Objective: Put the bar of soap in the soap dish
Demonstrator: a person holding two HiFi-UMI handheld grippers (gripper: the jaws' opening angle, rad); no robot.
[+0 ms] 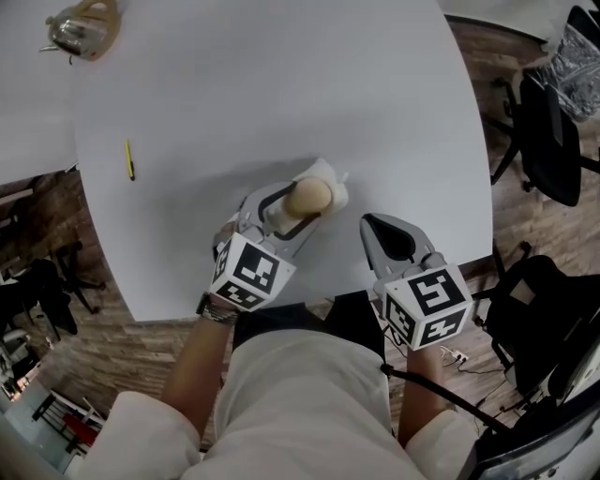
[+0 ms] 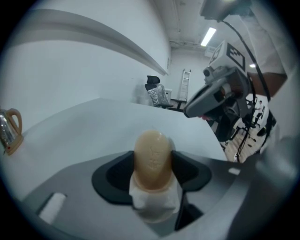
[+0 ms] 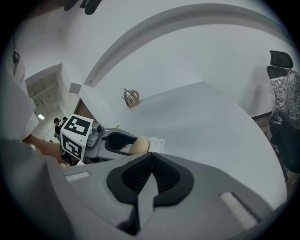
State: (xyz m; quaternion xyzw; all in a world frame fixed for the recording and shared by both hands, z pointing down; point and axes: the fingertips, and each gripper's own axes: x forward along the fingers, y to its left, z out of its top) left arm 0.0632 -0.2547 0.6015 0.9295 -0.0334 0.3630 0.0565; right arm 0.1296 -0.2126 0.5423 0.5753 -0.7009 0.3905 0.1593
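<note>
In the head view a tan oval bar of soap [image 1: 307,197] stands on end between the jaws of my left gripper [image 1: 300,206], which is shut on it. Just beyond and beneath it sits the small white soap dish [image 1: 336,186] on the white table [image 1: 281,94]. The left gripper view shows the soap [image 2: 152,157] upright, its lower end at the dish [image 2: 154,204]; whether they touch I cannot tell. My right gripper [image 1: 377,225] hangs to the right near the table's front edge, shut and empty. From the right gripper view, the soap [image 3: 139,145] and dish [image 3: 157,142] lie ahead to the left.
A yellow pencil [image 1: 130,159] lies on the table's left part. A tan holder with a shiny object [image 1: 84,26] sits at the far left corner. Black office chairs [image 1: 548,141] stand on the wooden floor to the right. The table's curved front edge runs just below both grippers.
</note>
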